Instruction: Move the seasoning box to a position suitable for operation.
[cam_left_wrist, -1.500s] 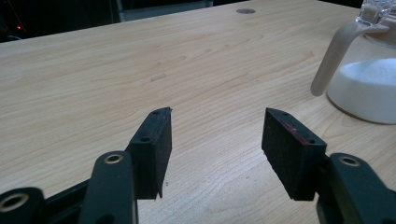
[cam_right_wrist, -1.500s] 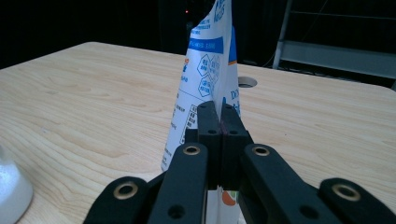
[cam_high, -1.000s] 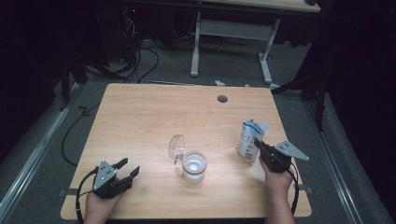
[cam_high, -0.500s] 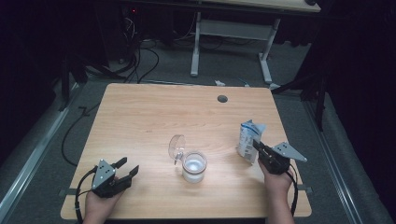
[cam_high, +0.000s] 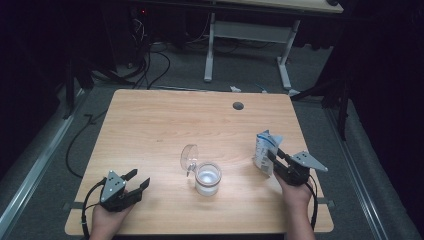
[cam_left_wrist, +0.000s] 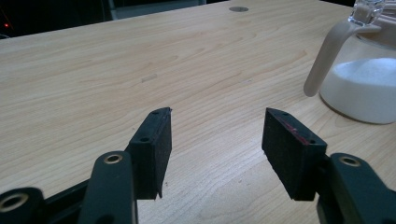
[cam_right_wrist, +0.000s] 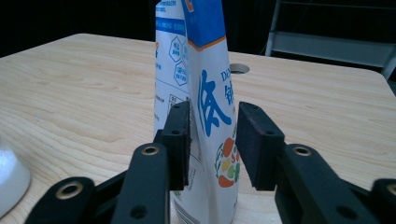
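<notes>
The white-and-blue printed pouch (cam_right_wrist: 205, 107) stands upright near the table's right edge, between the right gripper (cam_right_wrist: 212, 140) jaws, which have just been opening, pads released; left gripper (cam_left_wrist: 215, 144) gapes empty at near left

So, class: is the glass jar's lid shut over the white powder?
No: the clear glass jar stands open, its hinged lid tipped up beside the white powder.

A second desk's white legs (cam_high: 210, 47) and floor cables (cam_high: 145, 65) stand beyond.
</notes>
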